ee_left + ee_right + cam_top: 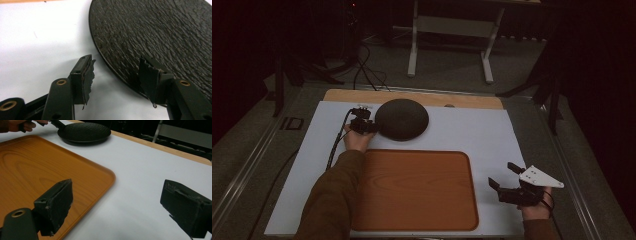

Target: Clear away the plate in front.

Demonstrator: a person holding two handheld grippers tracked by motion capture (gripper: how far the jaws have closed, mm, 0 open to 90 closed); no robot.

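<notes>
A round black plate (402,119) with a rough, wrinkled surface lies on the white table cover at the back. My left gripper (371,127) is at its left rim. In the left gripper view the jaws of the left gripper (116,73) stand apart around the rim of the plate (155,32): one pad over the white cover, the other above the plate's surface, neither pressing. A wooden tray (417,190) lies at the front. My right gripper (503,176) hovers open at the front right, beside the tray (37,172), with nothing between its jaws (115,205).
The white cover (472,135) reaches the table's wooden back edge (412,96). A cable (336,140) trails from the left gripper along the left side. Behind the table a white frame (452,30) stands on the floor, with dark stands to either side.
</notes>
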